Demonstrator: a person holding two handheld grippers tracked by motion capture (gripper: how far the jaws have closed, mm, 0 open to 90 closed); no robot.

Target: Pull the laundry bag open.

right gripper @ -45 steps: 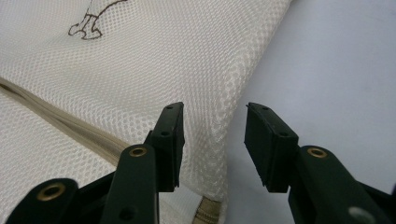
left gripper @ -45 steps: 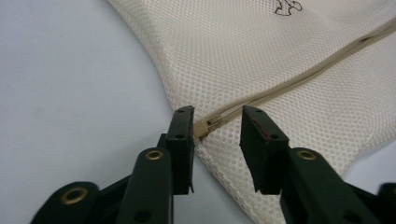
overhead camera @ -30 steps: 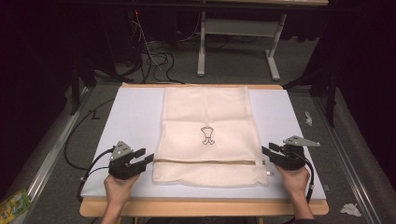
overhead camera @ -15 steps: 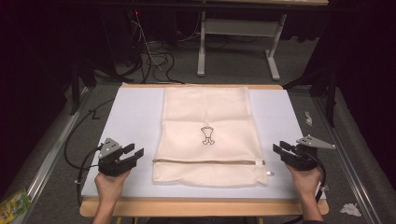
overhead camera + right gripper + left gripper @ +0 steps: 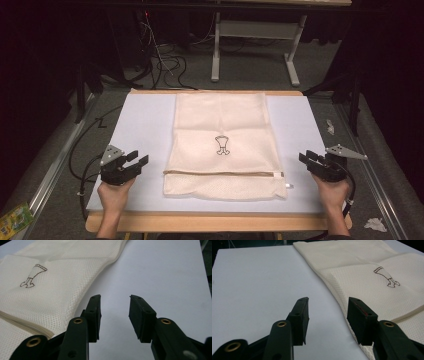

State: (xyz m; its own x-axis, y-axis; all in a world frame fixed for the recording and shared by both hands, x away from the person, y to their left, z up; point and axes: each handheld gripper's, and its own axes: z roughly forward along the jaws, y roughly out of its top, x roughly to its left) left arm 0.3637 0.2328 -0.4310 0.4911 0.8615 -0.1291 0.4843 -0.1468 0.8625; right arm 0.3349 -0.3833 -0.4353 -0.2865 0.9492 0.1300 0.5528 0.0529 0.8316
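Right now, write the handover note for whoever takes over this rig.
Left gripper: open, nothing between the jaws, beside the mesh laundry bag's left edge.
Right gripper: open, empty, off the bag's right edge.
Mesh laundry bag: flat mid-mat on the white mat, zipper end nearest the person.
Done: bag laid flat, untouched now.
Left: probably folding it; no fold made yet.

The high view is looking forward and down from above the person's side, taking in the whole bench [image 5: 145, 125]. Each gripper view is riding low — close to the surface — looking along its own jaws. All three are sharing the mesh laundry bag [image 5: 225, 125] [image 5: 362, 272] [image 5: 57, 277] — from opposite edges.
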